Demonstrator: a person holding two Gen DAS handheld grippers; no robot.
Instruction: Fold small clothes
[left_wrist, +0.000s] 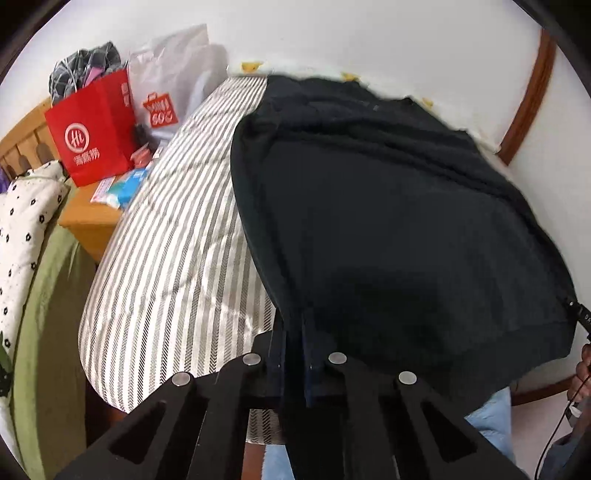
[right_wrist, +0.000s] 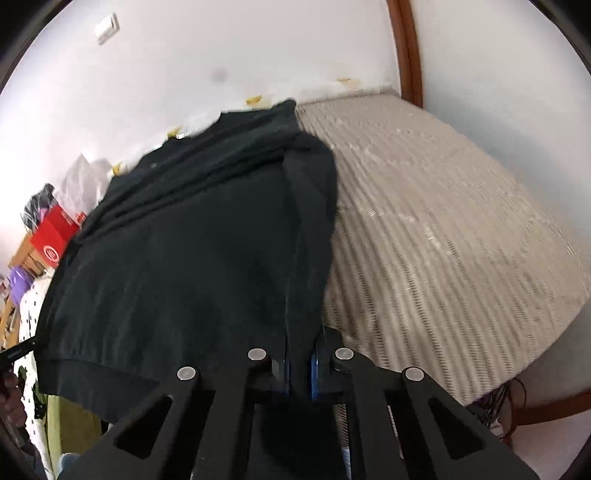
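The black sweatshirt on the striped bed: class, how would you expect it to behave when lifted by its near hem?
The black sweatshirt probably hangs floppy: it already lies in soft folds. Its thick ribbed hem suggests some weight, so it may sag between the left gripper and right gripper. Unlikely to slip; both pinch cloth.

Both grippers are built alike: matte black frames with four splayed struts, long triangular cut-outs and a round silver disc capping each strut end. The left gripper (left_wrist: 295, 332) has narrow dark navy fingers (left_wrist: 309, 354) running forward from the middle of the frame, while the right gripper (right_wrist: 299, 354) shows brighter blue fingers (right_wrist: 315, 373) set in black mounts. At the right edge of the left wrist view a hand (left_wrist: 581, 373) appears beside a thin black cable (left_wrist: 550, 439), with light blue jeans (left_wrist: 493, 421) below; a blurred hand (right_wrist: 11, 402) sits at the left edge of the right wrist view.
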